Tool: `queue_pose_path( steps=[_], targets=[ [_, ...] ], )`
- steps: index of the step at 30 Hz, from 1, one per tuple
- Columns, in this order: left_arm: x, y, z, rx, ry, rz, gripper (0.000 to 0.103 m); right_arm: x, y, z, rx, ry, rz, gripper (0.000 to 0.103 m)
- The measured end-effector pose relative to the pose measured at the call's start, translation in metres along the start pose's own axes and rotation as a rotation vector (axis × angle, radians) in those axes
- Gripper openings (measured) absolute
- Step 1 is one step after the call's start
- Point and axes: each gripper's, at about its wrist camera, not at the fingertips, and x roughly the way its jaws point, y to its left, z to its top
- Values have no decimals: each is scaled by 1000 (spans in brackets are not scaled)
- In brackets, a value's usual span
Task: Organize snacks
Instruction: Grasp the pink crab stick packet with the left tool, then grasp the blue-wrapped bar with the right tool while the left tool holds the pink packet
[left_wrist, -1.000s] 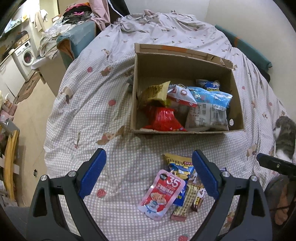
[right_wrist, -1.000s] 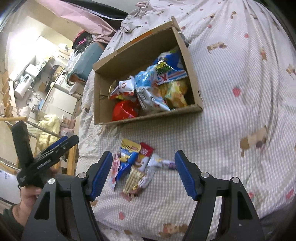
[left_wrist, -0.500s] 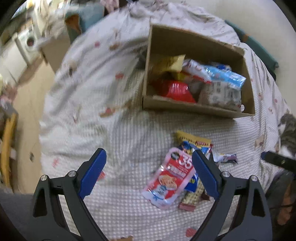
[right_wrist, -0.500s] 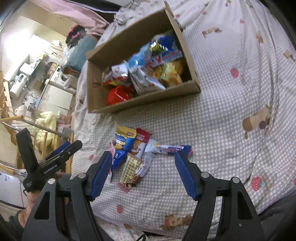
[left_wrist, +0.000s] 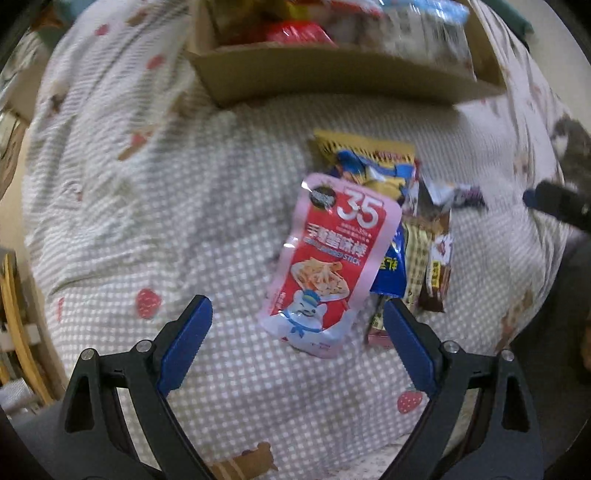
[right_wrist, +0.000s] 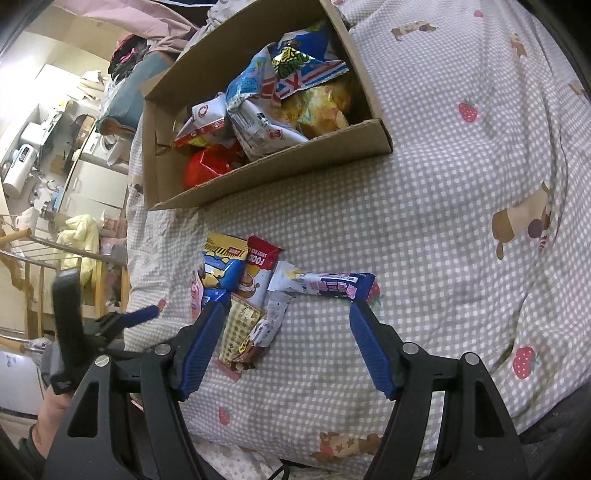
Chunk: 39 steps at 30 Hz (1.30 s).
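The pink pouch (left_wrist: 328, 266) lies on the bed (left_wrist: 184, 221) atop loose snacks, near the box (left_wrist: 332, 74). Both the left gripper (left_wrist: 297, 325) and right gripper (right_wrist: 288, 325) gape empty (2 released). Light, slippery, floppy film: pinch across its flat middle.

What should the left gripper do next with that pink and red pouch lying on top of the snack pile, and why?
Probably ease the left gripper a little further down and toward the pink and red pouch, then close on its lower end. Its jaws stand wide and empty, the pouch lies topmost on the loose pile on the bedspread, and the cardboard box already holds other snacks.
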Motion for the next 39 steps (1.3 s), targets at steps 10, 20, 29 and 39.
queue_pose_path(
  steps=[10,20,29,39],
  targets=[
    [32,-7,19,11,52,-15,55,3,-1,1,-7,19,-11,73],
    [-3,-1,7,-53,-36,-45,31,5,0,2,-10,14,-24,73],
    [-23,14,-4,-146,-97,1,23,16,-22,6,123,66,-56,75],
    [-55,37,-8,-195,-186,-47,23,64,-4,24,151,153,-234,92]
  ],
)
